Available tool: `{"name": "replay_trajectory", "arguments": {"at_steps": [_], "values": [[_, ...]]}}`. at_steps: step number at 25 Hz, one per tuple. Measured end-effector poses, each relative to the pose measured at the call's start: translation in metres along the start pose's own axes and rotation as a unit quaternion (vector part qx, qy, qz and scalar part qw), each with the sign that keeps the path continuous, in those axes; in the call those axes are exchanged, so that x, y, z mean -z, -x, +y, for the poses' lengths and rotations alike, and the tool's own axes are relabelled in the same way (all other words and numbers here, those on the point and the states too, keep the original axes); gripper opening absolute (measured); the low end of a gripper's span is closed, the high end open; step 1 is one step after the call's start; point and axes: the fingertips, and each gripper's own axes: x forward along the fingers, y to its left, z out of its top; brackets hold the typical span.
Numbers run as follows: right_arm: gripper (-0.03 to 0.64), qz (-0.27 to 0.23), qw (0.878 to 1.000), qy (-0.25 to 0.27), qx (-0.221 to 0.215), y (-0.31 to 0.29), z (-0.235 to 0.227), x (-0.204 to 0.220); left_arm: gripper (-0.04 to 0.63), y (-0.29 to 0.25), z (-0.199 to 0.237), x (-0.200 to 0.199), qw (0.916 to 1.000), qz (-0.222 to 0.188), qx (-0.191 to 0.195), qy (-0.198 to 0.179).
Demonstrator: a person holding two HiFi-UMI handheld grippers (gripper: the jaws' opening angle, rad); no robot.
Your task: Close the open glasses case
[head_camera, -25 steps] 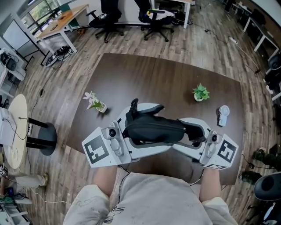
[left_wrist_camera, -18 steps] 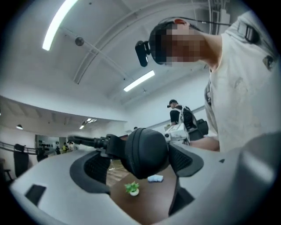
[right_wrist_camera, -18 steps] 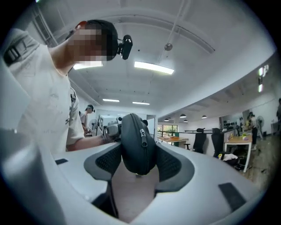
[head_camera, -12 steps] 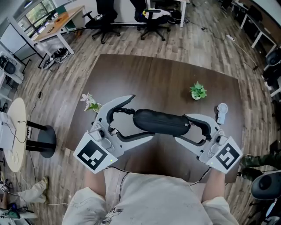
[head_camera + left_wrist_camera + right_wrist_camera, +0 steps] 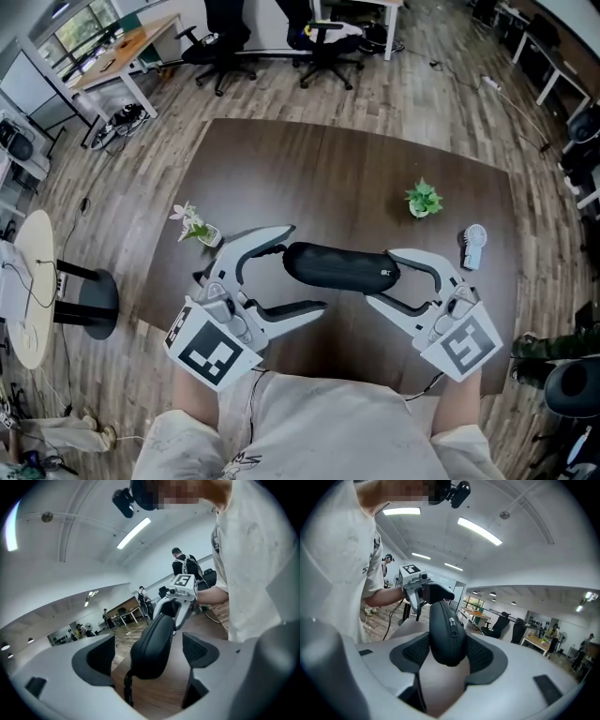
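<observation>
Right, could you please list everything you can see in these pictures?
table: one, dark brown, on the wooden floor
glasses case: one, black, closed, over the table's near half
flower pot: one, white blooms, table's left
green plant: one, table's right
small fan: one, white, near the table's right edge
office chairs: at least two, black, beyond the table
left gripper: one, white, open around the case's left end
right gripper: one, white, shut on the case's right end

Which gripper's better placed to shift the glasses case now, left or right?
Right, probably. The right gripper's pads press both sides of the case's end, while the left gripper's jaws stand wide apart, clear of the other end.
</observation>
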Motion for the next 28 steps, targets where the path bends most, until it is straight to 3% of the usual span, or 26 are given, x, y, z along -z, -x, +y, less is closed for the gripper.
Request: {"name": "replay_trajectory", "arguments": {"at_steps": [2,9,13,16,19,24,26,28], "values": [[0.244,0.059,0.998,0.034,-0.012,-0.005,0.007,0.013,0.457,-0.018,-0.013,0.000,0.9992,0.008,0.025,-0.029],[0.244,0.092,0.991,0.095,-0.023,-0.015,0.017,0.013,0.435,-0.057,-0.038,0.025,0.9908,0.066,0.092,-0.074],[0.244,0.100,0.988,0.116,-0.021,-0.018,0.018,0.011,0.367,-0.072,-0.046,0.036,0.9871,0.085,0.110,-0.079],[0.245,0.113,0.985,0.128,-0.014,-0.019,0.015,0.014,0.262,-0.078,-0.050,0.041,0.9868,0.085,0.112,-0.080],[0.252,0.114,0.986,0.123,-0.013,-0.022,0.014,0.018,0.256,-0.080,-0.050,0.045,0.9893,0.070,0.113,-0.061],[0.262,0.064,0.995,0.070,-0.013,-0.009,0.007,0.008,0.255,-0.075,-0.042,0.033,0.9960,0.020,0.083,-0.024],[0.251,0.001,1.000,0.012,0.003,-0.001,0.000,-0.006,0.255,-0.072,-0.035,0.025,0.9982,0.002,0.055,-0.022],[0.228,-0.087,0.994,-0.062,0.038,0.008,-0.010,-0.027,0.255,-0.071,-0.027,0.016,0.9996,-0.017,0.019,-0.016]]}}
